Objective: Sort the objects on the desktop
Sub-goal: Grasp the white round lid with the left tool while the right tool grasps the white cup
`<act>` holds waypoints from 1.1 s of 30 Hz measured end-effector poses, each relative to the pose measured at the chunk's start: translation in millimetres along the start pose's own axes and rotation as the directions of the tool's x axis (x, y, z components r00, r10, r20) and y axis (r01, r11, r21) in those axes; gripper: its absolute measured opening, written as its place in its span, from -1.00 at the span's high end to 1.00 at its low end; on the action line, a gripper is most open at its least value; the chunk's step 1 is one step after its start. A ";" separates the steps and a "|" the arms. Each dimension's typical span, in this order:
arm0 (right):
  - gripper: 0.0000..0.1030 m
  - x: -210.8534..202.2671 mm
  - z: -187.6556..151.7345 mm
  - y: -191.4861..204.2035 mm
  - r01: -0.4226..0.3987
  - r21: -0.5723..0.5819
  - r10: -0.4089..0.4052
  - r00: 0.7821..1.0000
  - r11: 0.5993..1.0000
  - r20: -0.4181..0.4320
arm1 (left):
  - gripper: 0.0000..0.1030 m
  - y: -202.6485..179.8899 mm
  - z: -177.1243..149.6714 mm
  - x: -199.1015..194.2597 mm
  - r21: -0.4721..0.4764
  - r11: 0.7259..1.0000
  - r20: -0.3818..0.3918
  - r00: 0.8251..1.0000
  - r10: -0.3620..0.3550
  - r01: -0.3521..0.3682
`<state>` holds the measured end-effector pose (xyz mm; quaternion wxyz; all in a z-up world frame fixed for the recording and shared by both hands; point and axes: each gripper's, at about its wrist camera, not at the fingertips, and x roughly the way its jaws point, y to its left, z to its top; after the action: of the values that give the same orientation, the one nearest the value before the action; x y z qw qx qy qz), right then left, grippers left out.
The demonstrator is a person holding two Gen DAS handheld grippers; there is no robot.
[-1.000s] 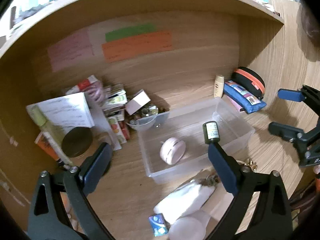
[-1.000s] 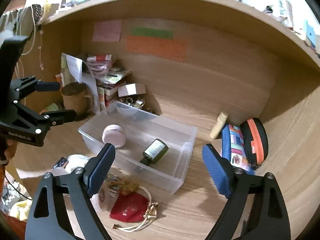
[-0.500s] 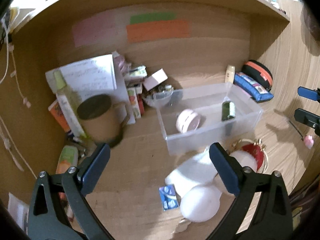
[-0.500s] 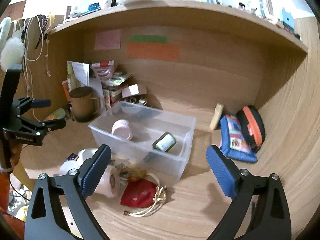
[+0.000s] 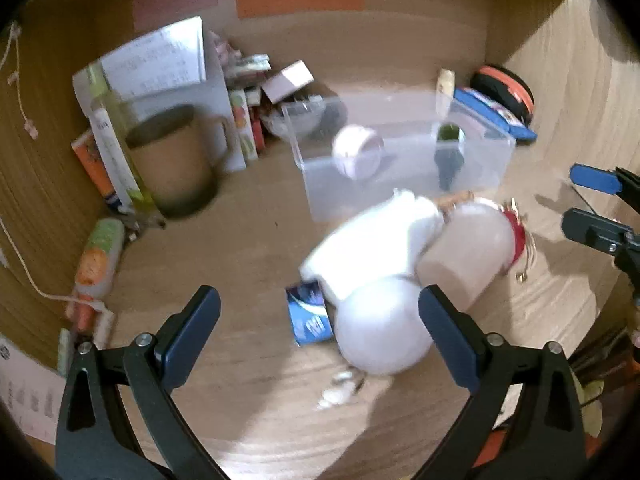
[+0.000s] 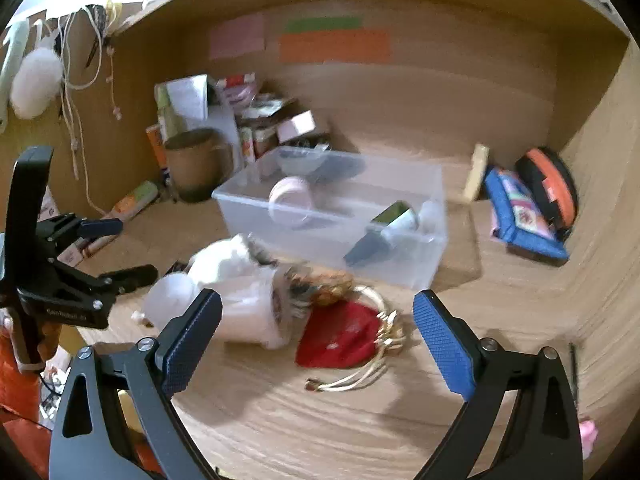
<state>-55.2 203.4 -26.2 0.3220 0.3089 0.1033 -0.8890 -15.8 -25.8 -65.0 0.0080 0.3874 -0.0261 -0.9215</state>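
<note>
Sorting part done, judging by the contents of the clear box (image 6: 400,264) in the middle of the surface (image 6: 320,420): a pink round jar (image 6: 290,196) toward its left end, a dark green bottle (image 6: 394,220) lying toward its right end. Left to sort, probably, a loose heap just in front of the box, toward the near edge. Fingers of the left gripper (image 5: 318,296) spread wide with nothing clamped, aimed down at the left part of that heap, likely to have room for a bulky piece. Fingers of the right gripper (image 6: 318,298) wide too, just been opening, nothing between the pads, lined up over the right part of the heap. In the heap: a crumpled white bag (image 5: 372,248), soft and shapeless; a smooth white ball-like thing (image 5: 380,328) touching it; a pale tub (image 6: 248,316) tipped on its side; a small blue packet (image 5: 308,320) flat and half tucked under the white things; a red pouch (image 6: 340,336) with cream drawstrings trailing toward the near edge. Blurred throughout, so no label readable. Left alone in the back left corner, a brown mug (image 5: 172,160) among papers; in the back right corner, a blue pencil case (image 6: 524,224).
</note>
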 end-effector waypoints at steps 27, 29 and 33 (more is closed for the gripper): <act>-0.66 71.9 -10.5 35.0 -0.122 -0.084 0.106 0.979 0.989 -0.174 | -0.94 -13.8 -18.6 29.8 0.017 0.992 -0.060 0.990 -0.127 0.128; -0.56 74.5 -11.2 34.2 -0.147 -0.080 0.130 0.974 0.986 -0.183 | -0.94 -13.6 -17.8 33.2 0.015 0.991 -0.067 0.989 -0.128 0.129; -0.27 77.4 -14.4 35.7 -0.175 -0.076 0.158 0.969 0.982 -0.189 | -0.75 -15.7 -17.0 37.3 0.018 0.991 -0.071 0.989 -0.133 0.135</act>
<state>-72.1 142.0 -84.7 0.3987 0.3811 0.1468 -0.8211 -29.7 -12.1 -104.3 -0.0574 0.4203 -0.0103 -0.9055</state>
